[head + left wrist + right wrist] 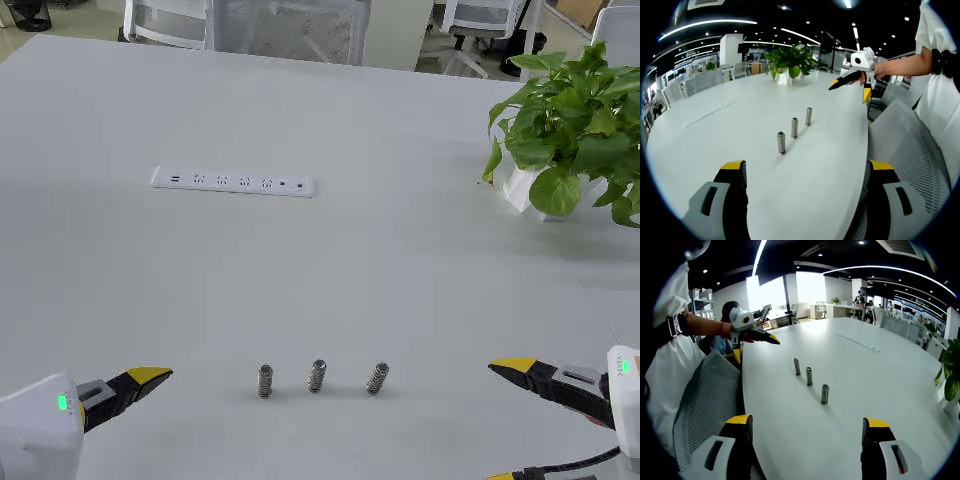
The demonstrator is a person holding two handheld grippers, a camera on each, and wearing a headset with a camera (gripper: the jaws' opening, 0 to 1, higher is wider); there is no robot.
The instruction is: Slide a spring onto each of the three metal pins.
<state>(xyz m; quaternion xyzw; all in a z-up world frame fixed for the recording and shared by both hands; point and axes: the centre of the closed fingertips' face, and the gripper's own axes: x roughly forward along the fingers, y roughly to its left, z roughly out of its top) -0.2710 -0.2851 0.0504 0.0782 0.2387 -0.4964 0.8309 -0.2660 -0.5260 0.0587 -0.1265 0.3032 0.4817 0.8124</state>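
Three short upright metal pins stand in a row near the table's front edge: left pin (265, 380), middle pin (317, 376), right pin (377, 377). Each shows a coiled spring around it. In the left gripper view the pins (794, 127) stand ahead of my open left gripper (806, 170), which holds nothing. In the right gripper view the same row (809, 376) lies ahead of my open, empty right gripper (806, 421). In the head view the left gripper's yellow-tipped finger (145, 377) is left of the row. The right gripper (506, 420) is to its right. Both are apart from the pins.
A white power strip (232, 182) lies mid-table. A potted plant (570, 130) stands at the right edge. Chairs (280, 25) line the far side. A grey mesh chair (920, 150) and the person's white-clad body (670, 340) are at the near edge.
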